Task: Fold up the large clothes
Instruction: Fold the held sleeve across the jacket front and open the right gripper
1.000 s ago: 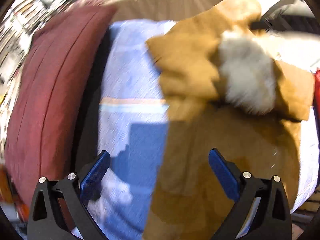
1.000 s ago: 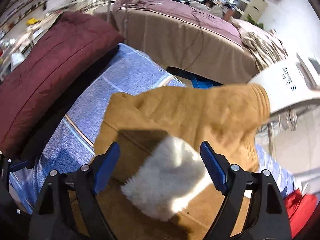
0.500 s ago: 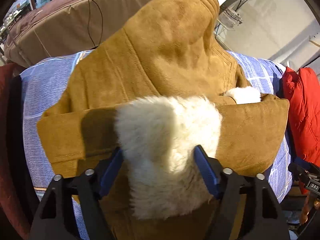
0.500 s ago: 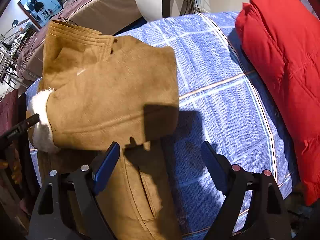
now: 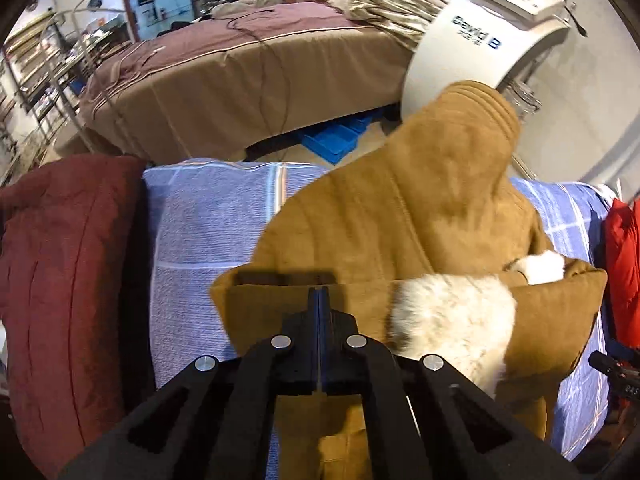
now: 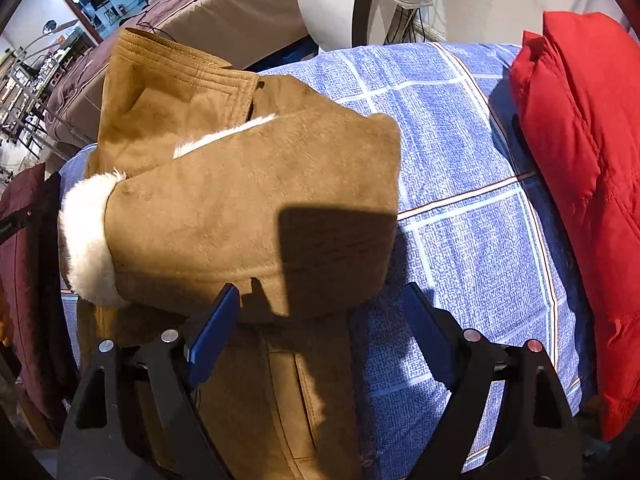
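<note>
Folding the tan coat [image 5: 384, 216], sleeves already crossed over its body on the blue bedspread [image 5: 204, 224].

Left gripper [image 5: 319, 300] has just closed, apparently empty, above the coat; right gripper [image 6: 320, 312] gapes over the sleeve edge. Next: pinch and fold the hem.

The right tongs [image 6: 320, 320] stand wide open above the lower edge of the tan suede coat [image 6: 240, 216], holding nothing. The coat lies folded on a blue checked bedsheet [image 6: 460, 200], white fur cuff [image 6: 86, 240] at left. A red padded jacket [image 6: 588, 184] lies at right.
</note>
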### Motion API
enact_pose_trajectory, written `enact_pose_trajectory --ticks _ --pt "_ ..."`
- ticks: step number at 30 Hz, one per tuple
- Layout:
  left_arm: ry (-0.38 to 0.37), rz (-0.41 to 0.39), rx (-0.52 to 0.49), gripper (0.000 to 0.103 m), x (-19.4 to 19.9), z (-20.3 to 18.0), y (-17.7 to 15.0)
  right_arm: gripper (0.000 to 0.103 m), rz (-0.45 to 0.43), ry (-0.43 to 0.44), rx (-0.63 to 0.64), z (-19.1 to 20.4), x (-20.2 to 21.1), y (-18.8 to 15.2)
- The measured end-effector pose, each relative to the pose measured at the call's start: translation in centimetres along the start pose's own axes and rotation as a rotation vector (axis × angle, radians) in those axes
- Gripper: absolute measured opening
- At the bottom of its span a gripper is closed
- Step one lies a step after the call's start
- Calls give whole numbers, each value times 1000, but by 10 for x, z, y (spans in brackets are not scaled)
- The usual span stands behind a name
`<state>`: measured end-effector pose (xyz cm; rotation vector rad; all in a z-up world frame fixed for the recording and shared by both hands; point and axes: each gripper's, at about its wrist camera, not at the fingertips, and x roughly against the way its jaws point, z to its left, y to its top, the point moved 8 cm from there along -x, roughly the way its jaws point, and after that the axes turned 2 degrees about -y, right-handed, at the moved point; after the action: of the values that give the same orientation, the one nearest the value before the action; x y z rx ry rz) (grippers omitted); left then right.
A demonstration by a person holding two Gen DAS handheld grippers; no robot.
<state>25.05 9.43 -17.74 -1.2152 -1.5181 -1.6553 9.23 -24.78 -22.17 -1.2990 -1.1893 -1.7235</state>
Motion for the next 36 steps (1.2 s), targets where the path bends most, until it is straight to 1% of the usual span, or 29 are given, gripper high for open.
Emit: enact_pose_trajectory --ticks 1,2,3,4,5,6,7,8,10,11,13,14,15,16,17,18,19,20,22,23,25,27,30,31,33,34,36 --pt "-14 23 25 0 -1 9 -2 82 5 17 1 4 -2 1" --pt "-54 43 45 0 -2 11 -4 82 10 22 2 7 -3 2" --pt "-104 53 56 3 0 13 -7 82 12 15 4 8 -5 2" --pt "-145 64 59 26 0 8 -11 82 16 8 5 8 -7 2" --pt "-164 74 61 71 0 3 -16 82 23 6 4 8 -9 2" --pt "-187 70 65 88 0 -5 -20 82 34 7 -1 7 -12 0" --pt "-226 51 69 95 1 -15 -22 82 42 10 -7 7 -14 -1" --pt "-266 51 67 95 -1 -26 -24 82 48 15 -13 7 -15 -4" --pt "-307 108 42 95 -16 -52 -33 82 59 14 -10 6 -15 -7" --pt "-306 131 24 95 -25 -61 -38 82 61 10 -6 6 -15 -9" --pt "-276 150 -16 94 -39 -70 -41 82 57 5 -2 5 -12 -11" --pt "-266 166 -29 90 -47 -74 -43 82 55 3 -3 3 -11 -12" --pt "-282 181 -29 83 -51 -80 -45 82 52 1 -6 1 -9 -13" --pt "-321 204 -23 59 -54 -87 -47 82 49 0 -10 0 -8 -13" --pt "-340 225 -17 45 -55 -92 -49 82 47 -2 -15 -3 -7 -14" --pt "-336 222 -25 36 -54 -96 -48 82 47 -6 -21 -5 -6 -15" --pt "-326 210 -48 11 -52 -101 -47 82 49 -9 -29 -8 -6 -16" --pt "-318 193 -68 4 -46 -104 -44 82 50 -10 -38 -11 -7 -17" --pt "-345 130 -48 4 -26 -103 -31 82 51 -10 -53 -15 -7 -18" --pt "-341 98 -31 3 -17 -98 -24 82 50 -11 -57 -16 -6 -18" --pt "-306 44 2 1 -2 -79 -11 82 44 -11 -56 -16 -4 -16" --pt "-264 45 43 0 -3 -53 -10 82 31 -12 -43 -14 -3 -11" --pt "-124 59 100 0 -11 -6 -15 82 17 -6 -12 -5 -3 -3" --pt "-104 65 136 0 -12 10 -18 82 14 -6 0 -1 -3 -1" --pt "-102 93 190 0 -13 34 -24 82 7 7 24 8 -5 4" --pt "-92 83 191 0 -10 39 -25 82 5 11 40 13 -6 7" --pt "-100 80 174 0 -4 36 -26 82 -1 6 86 24 -12 13"
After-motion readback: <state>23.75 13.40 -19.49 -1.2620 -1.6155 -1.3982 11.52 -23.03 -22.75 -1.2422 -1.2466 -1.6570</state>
